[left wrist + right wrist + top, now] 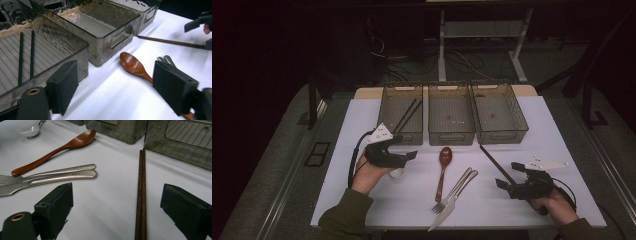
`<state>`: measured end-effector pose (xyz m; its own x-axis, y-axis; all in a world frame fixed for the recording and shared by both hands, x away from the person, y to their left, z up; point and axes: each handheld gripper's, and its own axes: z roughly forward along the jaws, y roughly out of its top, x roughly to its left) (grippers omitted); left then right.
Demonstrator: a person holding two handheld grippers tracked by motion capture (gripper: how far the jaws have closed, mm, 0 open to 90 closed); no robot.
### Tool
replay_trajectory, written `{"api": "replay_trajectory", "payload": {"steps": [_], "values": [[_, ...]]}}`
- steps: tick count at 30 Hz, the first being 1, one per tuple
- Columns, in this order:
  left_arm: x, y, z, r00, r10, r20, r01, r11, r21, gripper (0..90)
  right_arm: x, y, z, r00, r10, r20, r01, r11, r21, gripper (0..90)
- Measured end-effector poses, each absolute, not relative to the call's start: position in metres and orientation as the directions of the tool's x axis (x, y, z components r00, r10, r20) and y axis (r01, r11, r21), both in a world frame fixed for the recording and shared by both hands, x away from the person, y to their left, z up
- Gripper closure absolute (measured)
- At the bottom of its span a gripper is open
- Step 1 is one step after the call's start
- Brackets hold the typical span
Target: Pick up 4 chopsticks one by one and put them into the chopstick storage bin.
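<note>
Bins (451, 120): three | chopsticks (140, 195): two between my right jaws (wide, untouched) | spoon (133, 66): one | my left jaws: wide, empty

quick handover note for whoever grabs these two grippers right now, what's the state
Left gripper: open, nothing held, by the left bin.
Right gripper: open, nothing held, its jaws either side of the brown chopsticks on the table.
Done: black chopsticks lie in the left bin.
Left: wooden spoon, fork, knife, white spoon and the brown chopsticks are all on the table. Middle bin and right bin look empty.
</note>
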<state>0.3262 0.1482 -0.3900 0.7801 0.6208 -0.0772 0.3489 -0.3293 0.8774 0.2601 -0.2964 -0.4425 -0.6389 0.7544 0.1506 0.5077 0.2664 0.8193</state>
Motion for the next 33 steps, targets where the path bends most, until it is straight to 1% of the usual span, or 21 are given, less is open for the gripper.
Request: {"api": "replay_trajectory", "payload": {"steps": [9,11,16,20,25,33], "values": [[0.302,0.145,-0.407,0.795,0.599,-0.098,0.356,-0.329,0.875,8.6,0.26,-0.297,-0.442,-0.641,0.753,0.149,0.504,0.266,0.822,10.7],[0.297,0.144,-0.41,0.801,0.592,-0.092,0.353,-0.342,0.871,4.7,0.26,-0.297,-0.442,-0.64,0.753,0.149,0.504,0.266,0.822,10.7],[0.288,0.142,-0.417,0.81,0.58,-0.094,0.355,-0.356,0.864,0.0,0.26,-0.297,-0.442,-0.639,0.754,0.148,0.504,0.266,0.822,10.7],[0.28,0.143,-0.422,0.812,0.577,-0.086,0.35,-0.365,0.863,0.0,0.259,-0.297,-0.442,-0.64,0.754,0.149,0.505,0.267,0.821,10.7],[0.271,0.149,-0.43,0.812,0.571,-0.12,0.37,-0.345,0.862,0.0,0.259,-0.297,-0.442,-0.64,0.754,0.146,0.504,0.269,0.821,10.7],[0.272,0.152,-0.433,0.812,0.571,-0.119,0.377,-0.358,0.854,0.0,0.259,-0.297,-0.44,-0.63,0.765,0.137,0.512,0.276,0.813,10.7]]}}
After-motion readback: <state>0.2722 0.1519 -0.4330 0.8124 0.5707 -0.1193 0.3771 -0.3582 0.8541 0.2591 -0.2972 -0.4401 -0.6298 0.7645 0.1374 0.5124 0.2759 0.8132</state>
